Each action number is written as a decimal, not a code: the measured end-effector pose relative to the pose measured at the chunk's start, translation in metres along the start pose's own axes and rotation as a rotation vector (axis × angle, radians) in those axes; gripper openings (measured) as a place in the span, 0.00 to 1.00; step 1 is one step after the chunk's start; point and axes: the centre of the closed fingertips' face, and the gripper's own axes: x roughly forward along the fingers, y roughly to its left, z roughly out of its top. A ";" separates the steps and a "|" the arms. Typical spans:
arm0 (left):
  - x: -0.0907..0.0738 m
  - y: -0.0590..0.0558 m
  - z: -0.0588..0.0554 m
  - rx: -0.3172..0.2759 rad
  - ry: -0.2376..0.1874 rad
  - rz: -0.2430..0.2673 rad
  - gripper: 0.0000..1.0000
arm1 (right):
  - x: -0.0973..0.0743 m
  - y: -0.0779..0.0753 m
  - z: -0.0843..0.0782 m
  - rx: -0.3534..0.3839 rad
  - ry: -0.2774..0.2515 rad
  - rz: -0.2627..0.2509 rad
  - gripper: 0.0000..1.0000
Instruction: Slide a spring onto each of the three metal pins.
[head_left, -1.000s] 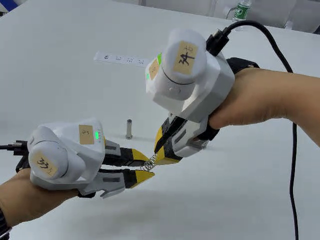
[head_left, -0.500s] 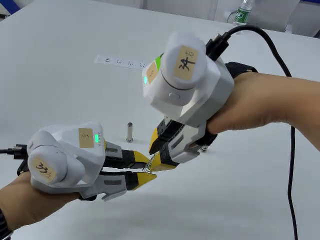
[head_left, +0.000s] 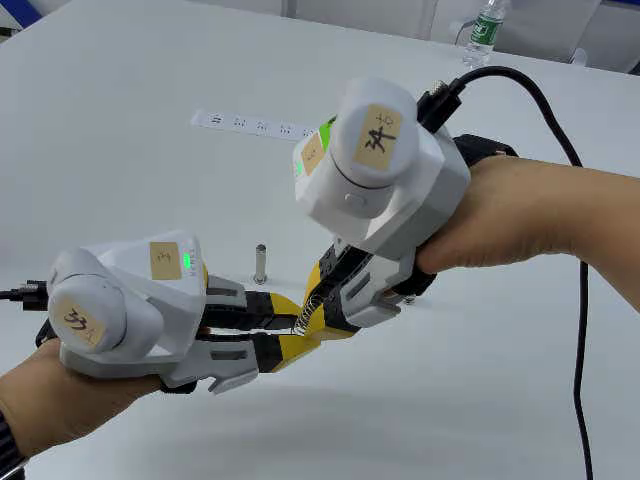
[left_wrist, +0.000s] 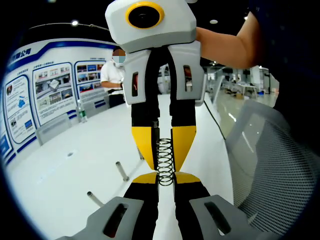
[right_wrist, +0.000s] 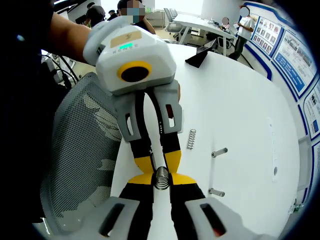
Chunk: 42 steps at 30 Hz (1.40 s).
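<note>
White matte surface, one, broad, in an open hall. Principal item: coiled metal spring, held off the surface and bridged between two hand-held tools. Left gripper: yellow-tipped fingers drawn almost together and pinched on the near end of the spring. Right gripper: fingers likewise nearly closed, one pressed to each side of the spring's far end. Second spring: lying flat on the surface beyond the spring, apart from it, in the right gripper view. Metal pins: two, on the surface left of the spring in the left gripper view. One pin stands upright just behind and left of the spring in the head view, not touching it. White power strip: flat on the surface, well behind the spring. Black cable: trailing across the surface right of the spring. Bottle, green label: far behind and right of the spring, at the surface's edge. Grey mesh chair back: right of the spring in the left gripper view. Display boards, blue-trimmed: on the wall far left of the spring, with a person standing before them.
</note>
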 end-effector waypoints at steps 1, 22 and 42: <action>0.000 0.000 0.000 0.001 0.001 0.000 0.10 | 0.000 0.000 0.000 -0.001 0.000 -0.001 0.13; -0.028 0.014 -0.011 -0.063 0.023 0.065 0.36 | -0.007 -0.009 -0.002 0.025 0.011 -0.022 0.13; -0.075 0.043 -0.030 -0.153 0.019 0.243 0.62 | -0.034 -0.047 -0.026 0.100 0.032 -0.101 0.13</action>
